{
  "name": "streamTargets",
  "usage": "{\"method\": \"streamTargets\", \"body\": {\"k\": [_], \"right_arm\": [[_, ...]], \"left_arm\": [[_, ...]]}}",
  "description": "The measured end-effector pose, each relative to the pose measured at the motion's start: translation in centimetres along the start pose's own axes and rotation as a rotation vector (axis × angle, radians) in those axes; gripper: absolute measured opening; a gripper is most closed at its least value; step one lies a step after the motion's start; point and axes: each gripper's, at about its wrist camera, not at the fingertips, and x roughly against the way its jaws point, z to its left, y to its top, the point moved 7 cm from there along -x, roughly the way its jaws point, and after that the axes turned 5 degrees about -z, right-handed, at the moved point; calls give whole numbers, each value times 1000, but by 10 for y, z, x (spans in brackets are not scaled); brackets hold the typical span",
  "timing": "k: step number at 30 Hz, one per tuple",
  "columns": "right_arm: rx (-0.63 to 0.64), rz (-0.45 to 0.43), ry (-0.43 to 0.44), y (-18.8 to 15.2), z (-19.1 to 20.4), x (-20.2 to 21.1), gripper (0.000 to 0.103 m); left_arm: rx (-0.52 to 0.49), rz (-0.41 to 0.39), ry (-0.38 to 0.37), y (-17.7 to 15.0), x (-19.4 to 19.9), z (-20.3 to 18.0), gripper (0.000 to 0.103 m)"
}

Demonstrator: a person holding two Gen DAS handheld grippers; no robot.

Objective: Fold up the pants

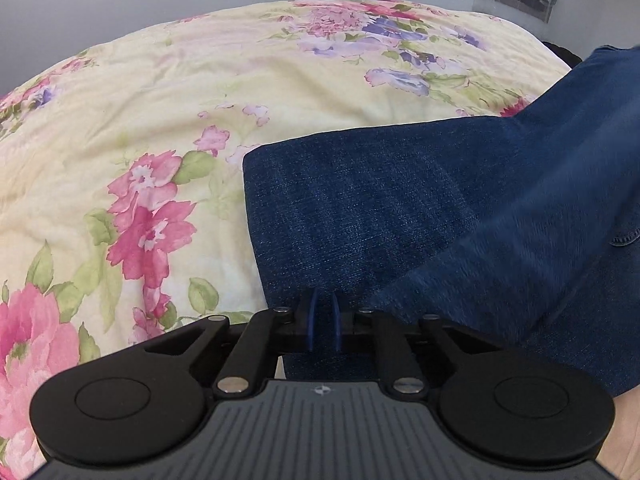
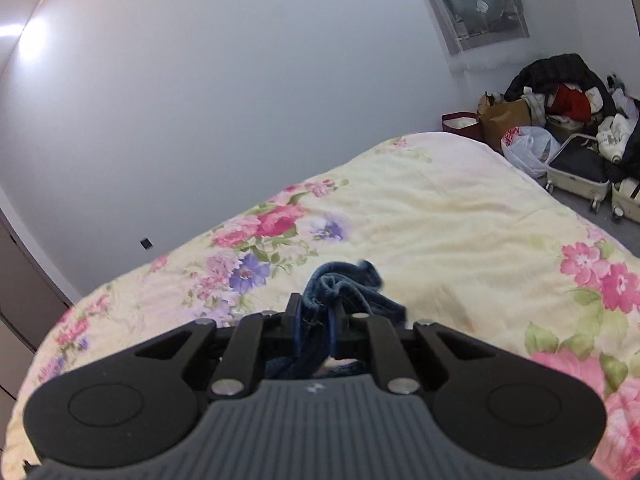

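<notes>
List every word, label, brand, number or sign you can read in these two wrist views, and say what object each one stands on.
White plastic bag on the floor past the bed: red printed lettering, too blurred to read.
Left claw body: a small pale emblem, no letters.
Right claw body: the same kind of emblem, no letters.
Wall hanging: white pictures only, no text.
Jeans and floral bedspread: no label or writing visible.
Nothing can be quoted.

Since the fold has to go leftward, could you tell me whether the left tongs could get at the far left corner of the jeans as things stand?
Probably not yet: the left tongs look shut on the jeans, so they must release first; otherwise only open bedspread lies beside that corner.
</notes>
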Motion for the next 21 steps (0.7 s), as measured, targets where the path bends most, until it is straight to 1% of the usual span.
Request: {"method": "streamTargets", "body": {"k": [2, 4, 6, 8, 10, 14, 17, 19, 20, 21], "right_arm": [[-26, 77, -83, -26, -33, -7, 6], [-132, 197, -174, -71, -82, -17, 6], [-217, 254, -211, -109, -115, -22, 6], [-233, 232, -194, -121, -125, -23, 5], [-215, 219, -204, -122, -122, -25, 6], [-118, 224, -243, -125, -115, -29, 6], [-66, 224, -273, -132, -115, -34, 6], [-21, 219, -289, -130, -112, -34, 6], [7, 214, -311, -128, -111, -32, 14], [38, 201, -355, -124, -112, -29, 20]], "left_arm": [[5, 3, -5, 0, 0, 1, 14], [-5, 6, -7, 0, -1, 0, 14], [-17, 8, -8, 0, -1, -1, 14], [-18, 14, -10, 1, -1, -1, 14], [-16, 17, -12, 1, 0, 0, 13], [-14, 20, -13, -4, 4, 1, 9], [-14, 33, -19, -7, 12, 1, 9], [-28, 40, -27, -11, 19, 1, 9], [-33, 44, -35, -14, 24, 1, 10], [-38, 37, -45, -16, 30, 2, 10]]}}
